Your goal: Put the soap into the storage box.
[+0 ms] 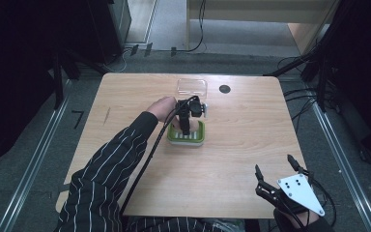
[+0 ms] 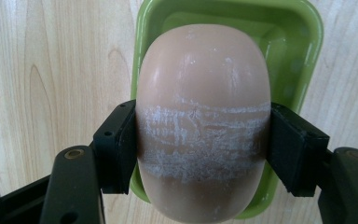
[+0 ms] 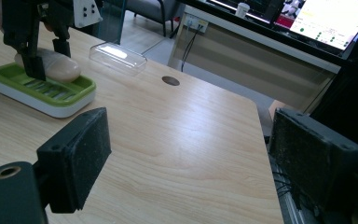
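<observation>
Soap bar [image 2: 203,121]: pale pink-beige, rounded oval, whitish scuffed band across its middle. Lies lengthwise over the soap dish [image 2: 303,51], clamped at both sides by the left gripper [image 2: 200,149] pads. Dish: green slotted tray on white base, near table centre. Clear lid [image 1: 192,87] lies just beyond it, far side.

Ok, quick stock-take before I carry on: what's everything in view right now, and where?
Soap bar: one, beige-pink, clamped between the left jaws just above the dish.
Soap dish: one, green on a white base, middle of the table.
Clear lid: one, transparent, lying at the far side beyond the dish.
Dark round disc: one, set in the tabletop right of the lid.
Table: one, light wood.
Left hand-held gripper: black, shut on the soap bar, held by a hand in a striped sleeve.
Right hand-held gripper: black with a grey plate, jaws open, at the near right edge.
</observation>
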`<control>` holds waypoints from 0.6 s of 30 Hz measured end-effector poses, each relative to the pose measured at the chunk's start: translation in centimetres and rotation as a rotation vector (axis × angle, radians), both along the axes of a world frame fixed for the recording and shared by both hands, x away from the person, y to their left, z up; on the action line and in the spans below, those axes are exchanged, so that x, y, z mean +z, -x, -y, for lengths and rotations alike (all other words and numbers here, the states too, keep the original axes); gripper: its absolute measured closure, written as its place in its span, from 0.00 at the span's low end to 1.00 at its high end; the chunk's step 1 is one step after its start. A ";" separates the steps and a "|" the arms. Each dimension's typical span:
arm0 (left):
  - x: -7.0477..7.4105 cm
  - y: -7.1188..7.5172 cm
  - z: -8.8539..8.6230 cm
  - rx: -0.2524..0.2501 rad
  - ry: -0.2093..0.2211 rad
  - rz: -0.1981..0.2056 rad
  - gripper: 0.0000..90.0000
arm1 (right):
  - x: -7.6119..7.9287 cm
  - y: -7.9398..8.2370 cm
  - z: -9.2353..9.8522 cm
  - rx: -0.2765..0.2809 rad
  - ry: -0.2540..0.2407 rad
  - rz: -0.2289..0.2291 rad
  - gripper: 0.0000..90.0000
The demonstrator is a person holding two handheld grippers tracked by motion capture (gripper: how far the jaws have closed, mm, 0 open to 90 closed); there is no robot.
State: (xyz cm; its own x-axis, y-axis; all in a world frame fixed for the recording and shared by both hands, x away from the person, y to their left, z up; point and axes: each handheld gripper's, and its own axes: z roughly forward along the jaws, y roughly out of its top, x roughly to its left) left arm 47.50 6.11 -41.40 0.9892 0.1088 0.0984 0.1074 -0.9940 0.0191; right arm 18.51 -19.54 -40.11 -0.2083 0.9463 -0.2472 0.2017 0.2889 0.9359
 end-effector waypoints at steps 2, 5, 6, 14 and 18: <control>-0.2 0.0 0.0 -0.003 0.000 -0.001 0.37 | 0.0 0.0 0.0 -0.001 -0.001 0.001 0.15; -0.5 0.0 0.0 -0.002 0.002 0.001 0.37 | 0.0 0.0 0.0 -0.002 -0.003 0.000 0.15; -0.6 0.0 0.0 -0.001 -0.002 -0.005 0.37 | 0.0 0.0 0.0 -0.001 -0.001 0.001 0.15; -1.2 0.0 0.1 -0.001 0.001 -0.004 0.37 | 0.0 0.0 0.0 -0.001 -0.001 -0.001 0.15; -1.5 0.1 0.2 0.002 0.005 -0.009 0.37 | 0.0 0.0 0.0 0.001 0.001 0.000 0.15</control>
State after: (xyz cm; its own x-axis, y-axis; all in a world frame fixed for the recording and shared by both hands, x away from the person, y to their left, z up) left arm 47.42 5.90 -42.94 0.9898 0.1116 0.0887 0.1099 -0.9937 0.0231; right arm 18.52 -19.53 -40.12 -0.2089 0.9460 -0.2480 0.2012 0.2897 0.9357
